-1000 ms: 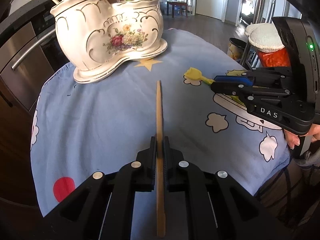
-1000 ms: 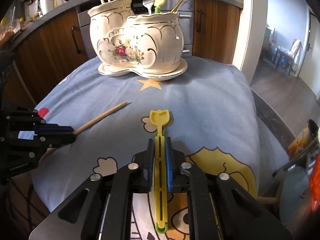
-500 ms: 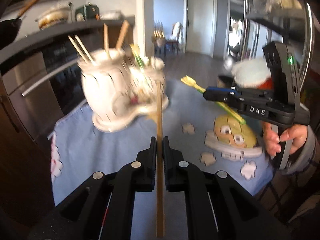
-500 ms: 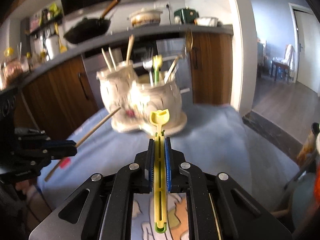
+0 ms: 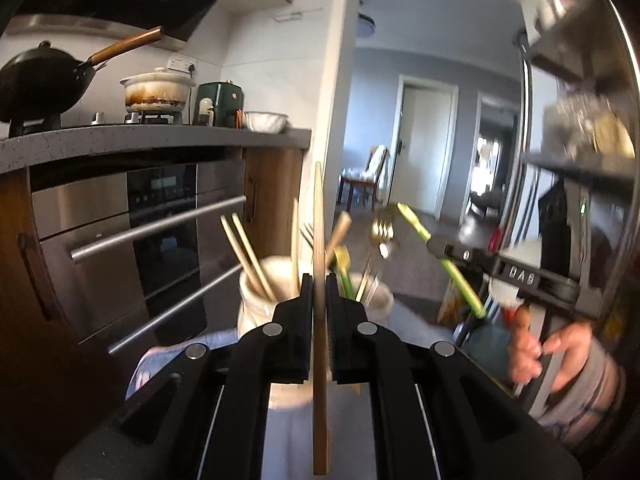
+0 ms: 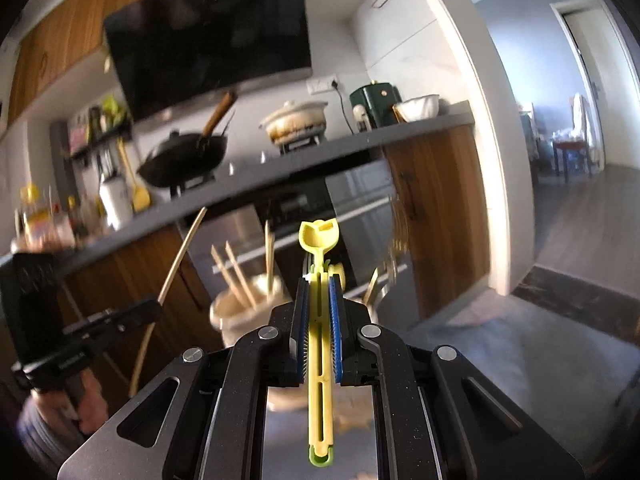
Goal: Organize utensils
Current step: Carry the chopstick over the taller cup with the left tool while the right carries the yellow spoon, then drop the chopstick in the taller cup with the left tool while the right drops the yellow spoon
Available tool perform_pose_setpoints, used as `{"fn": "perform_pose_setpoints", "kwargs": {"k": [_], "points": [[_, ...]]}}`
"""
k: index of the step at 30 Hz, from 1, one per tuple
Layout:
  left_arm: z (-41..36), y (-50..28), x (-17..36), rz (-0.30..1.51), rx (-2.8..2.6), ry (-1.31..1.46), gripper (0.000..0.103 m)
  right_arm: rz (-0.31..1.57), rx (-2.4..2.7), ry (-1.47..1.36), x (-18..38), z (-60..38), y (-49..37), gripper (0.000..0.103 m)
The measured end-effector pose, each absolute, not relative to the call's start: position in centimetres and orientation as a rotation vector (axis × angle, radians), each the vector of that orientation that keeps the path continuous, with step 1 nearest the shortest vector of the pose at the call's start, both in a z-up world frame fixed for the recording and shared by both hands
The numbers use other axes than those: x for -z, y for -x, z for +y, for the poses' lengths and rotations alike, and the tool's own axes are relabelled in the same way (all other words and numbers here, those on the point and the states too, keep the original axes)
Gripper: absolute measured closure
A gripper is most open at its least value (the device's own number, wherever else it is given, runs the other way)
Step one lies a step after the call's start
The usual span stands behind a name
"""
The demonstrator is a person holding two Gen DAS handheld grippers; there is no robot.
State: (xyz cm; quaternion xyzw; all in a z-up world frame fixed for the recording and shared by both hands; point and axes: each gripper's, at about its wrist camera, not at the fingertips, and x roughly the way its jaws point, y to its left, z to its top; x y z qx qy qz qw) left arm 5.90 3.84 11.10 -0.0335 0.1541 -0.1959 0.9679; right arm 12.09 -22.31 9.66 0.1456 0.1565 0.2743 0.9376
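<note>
Carrying two utensils at once is where the risk lies. The left gripper [image 5: 319, 284] is clenched on a wooden chopstick [image 5: 319, 240], which is held upright between the fingers with its tip well above them. The right gripper [image 6: 319, 292] is clamped on a yellow fork [image 6: 319, 240], its head likewise pointing up. Both are held in the air near the holder [image 5: 260, 284] — a cream ceramic pot standing on the worktop, already crowded with chopsticks [image 5: 246, 254], a metal fork [image 5: 382, 230] and a yellow-green utensil [image 5: 343, 268].

Several slips are judged possible. Each utensil is gripped by a narrow shaft, so a tilt or a knock could let it pivot between the fingers and drop. Both are pointed upward, and a turn is probably needed before either can be lowered into the holder — during that turn the long chopstick could strike the utensils standing in the pot. The two grippers are seen close together, each in the other's view, and a clash is likely if both are brought to the pot at once. The holder is narrow and full; a hard push could tip it or flick out what is stored. Much of both views is blurred, so which compartment is nearest cannot be told.
</note>
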Motion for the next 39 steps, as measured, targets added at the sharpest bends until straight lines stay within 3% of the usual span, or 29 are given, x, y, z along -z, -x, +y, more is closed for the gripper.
{"fn": "perform_pose_setpoints", "kwargs": {"k": [9,19,33,39], "points": [[4.4,-11.9,-12.8,0.226,0.414,0.221,0.097,0.31,-0.604,-0.439,-8.7,-20.7,-16.8,0.092],[2.8,-15.1,-11.6,0.152,0.326,0.173,0.097,0.265,-0.55,-0.392,-7.3,-18.0,-19.1,0.092],[2.7,-14.2,-9.4,0.205,0.324,0.111,0.097,0.209,-0.371,-0.12,-5.3,-15.6,-16.9,0.092],[3.6,-12.8,-7.8,0.273,0.311,0.114,0.097,0.28,-0.362,-0.092,-5.0,-16.2,-15.5,0.092]]}}
